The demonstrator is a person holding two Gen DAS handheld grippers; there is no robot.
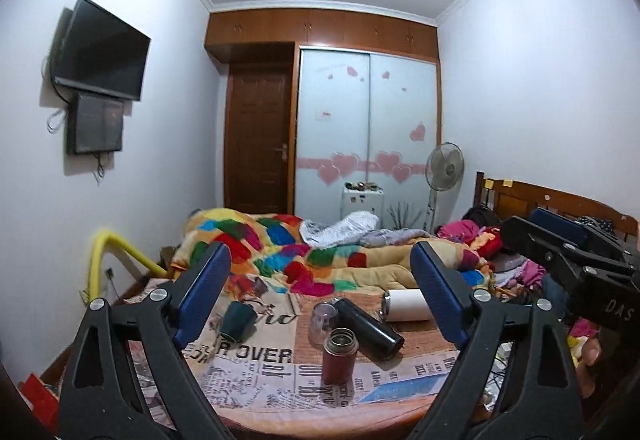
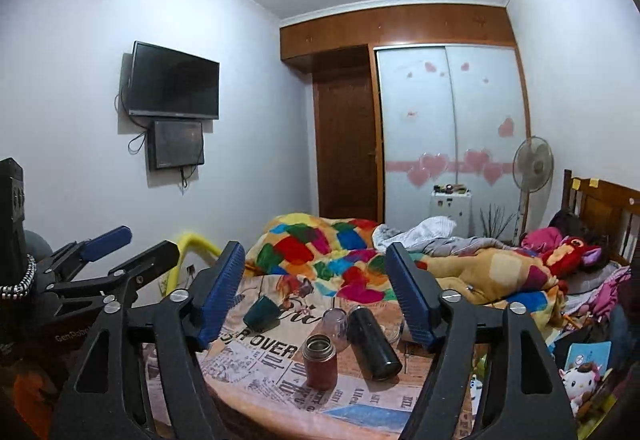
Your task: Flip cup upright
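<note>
A round table (image 1: 416,344) covered with newsprint paper holds several cups. A dark green cup (image 1: 237,320) lies on its side at the left; it also shows in the right wrist view (image 2: 262,312). A red-brown flask (image 1: 340,359) (image 2: 319,362) stands upright with its mouth open. A black flask (image 1: 370,327) (image 2: 374,343) lies on its side. A clear cup (image 1: 322,322) (image 2: 335,324) stands mouth down. A white tumbler (image 1: 406,304) lies on its side. My left gripper (image 1: 320,296) is open above the table. My right gripper (image 2: 316,296) is open too, beside it.
A bed with a colourful quilt (image 1: 304,256) lies just behind the table. A yellow padded rail (image 1: 116,252) stands at the left. A wardrobe (image 1: 366,127), door, fan (image 1: 444,167) and wall television (image 1: 100,47) stand further off. Soft toys (image 2: 580,380) lie at the right.
</note>
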